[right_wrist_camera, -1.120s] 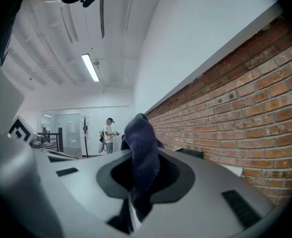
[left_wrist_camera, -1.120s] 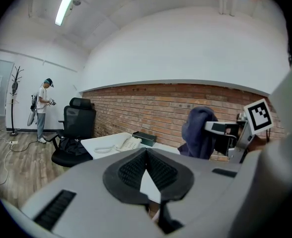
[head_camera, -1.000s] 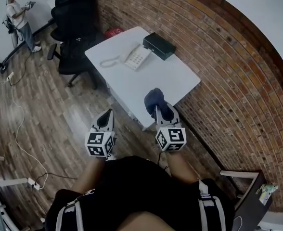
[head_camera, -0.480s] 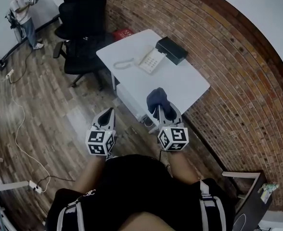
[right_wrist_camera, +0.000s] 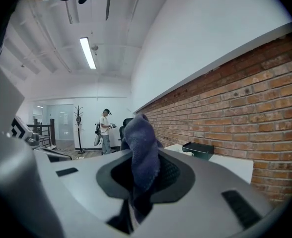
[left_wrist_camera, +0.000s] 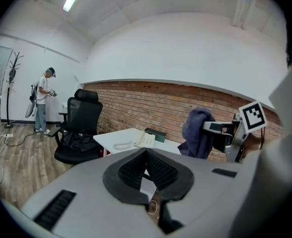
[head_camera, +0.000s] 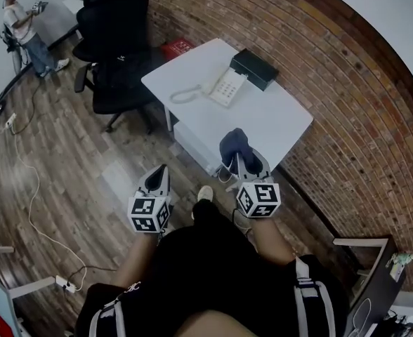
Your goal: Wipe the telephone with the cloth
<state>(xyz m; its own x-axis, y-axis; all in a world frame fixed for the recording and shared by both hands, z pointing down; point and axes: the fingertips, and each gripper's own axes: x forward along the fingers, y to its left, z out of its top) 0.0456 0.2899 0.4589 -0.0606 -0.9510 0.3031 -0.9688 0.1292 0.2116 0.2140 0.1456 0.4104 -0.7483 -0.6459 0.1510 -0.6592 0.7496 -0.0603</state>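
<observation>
— Brick wall (head_camera: 347, 104) alongside; where's our telephone (head_camera: 224, 88)?
— Far on the white tabletop (head_camera: 277, 128), ahead of our right tongs (head_camera: 240, 161), which pinch the cloth (head_camera: 233, 146). Our left tongs (head_camera: 161, 170) are clenched, empty, farther off.

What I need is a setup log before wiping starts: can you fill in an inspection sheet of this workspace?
Surface: white table, by the brick wall.
Job's things: telephone on the table, handset lying beside it; dark blue cloth in the right gripper.
Clutter: black box behind the telephone.
Grippers: left gripper shut, empty; right gripper shut on the cloth.
Cables: white cable across the wooden floor to a power strip.
Surroundings: black office chair; a person far off.
</observation>
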